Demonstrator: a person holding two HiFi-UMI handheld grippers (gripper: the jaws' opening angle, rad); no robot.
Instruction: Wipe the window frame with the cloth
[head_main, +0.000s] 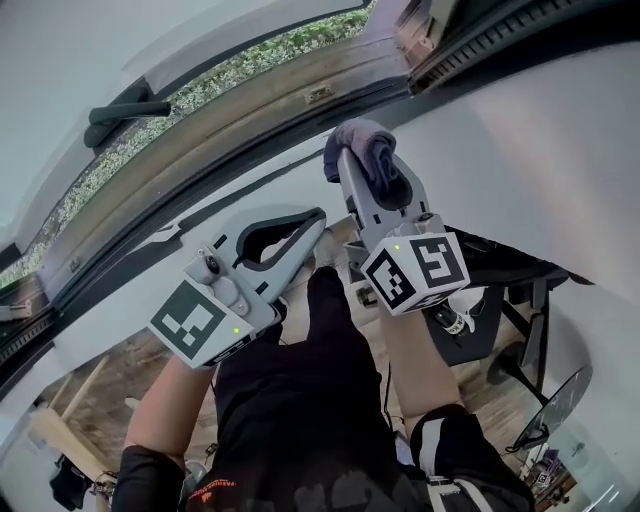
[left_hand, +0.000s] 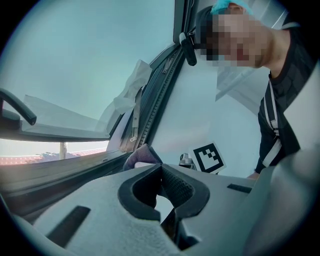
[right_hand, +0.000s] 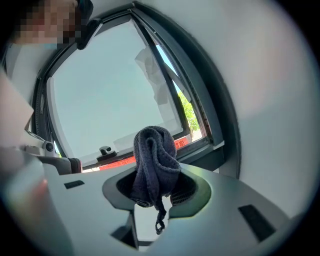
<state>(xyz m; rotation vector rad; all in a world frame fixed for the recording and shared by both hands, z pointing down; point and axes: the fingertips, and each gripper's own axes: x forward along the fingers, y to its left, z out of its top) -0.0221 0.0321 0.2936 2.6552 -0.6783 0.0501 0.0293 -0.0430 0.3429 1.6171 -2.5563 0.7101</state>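
Note:
A dark blue-grey cloth (head_main: 360, 142) is bunched in my right gripper (head_main: 376, 168), which is shut on it. In the right gripper view the cloth (right_hand: 152, 155) stands up from between the jaws, a thread dangling below it. It sits just under the lower rail of the window frame (head_main: 230, 125), by the white ledge; whether it touches is unclear. My left gripper (head_main: 318, 218) is lower and to the left, shut with nothing in it, tips toward the cloth (left_hand: 142, 156). The left gripper (left_hand: 161, 167) pads meet at their tips.
A black window handle (head_main: 125, 112) lies on the sash up left. White wall (head_main: 530, 150) spreads right of the frame. A black chair and desk base (head_main: 500, 295) stand on the wooden floor below right. The person's dark trousers fill the lower middle.

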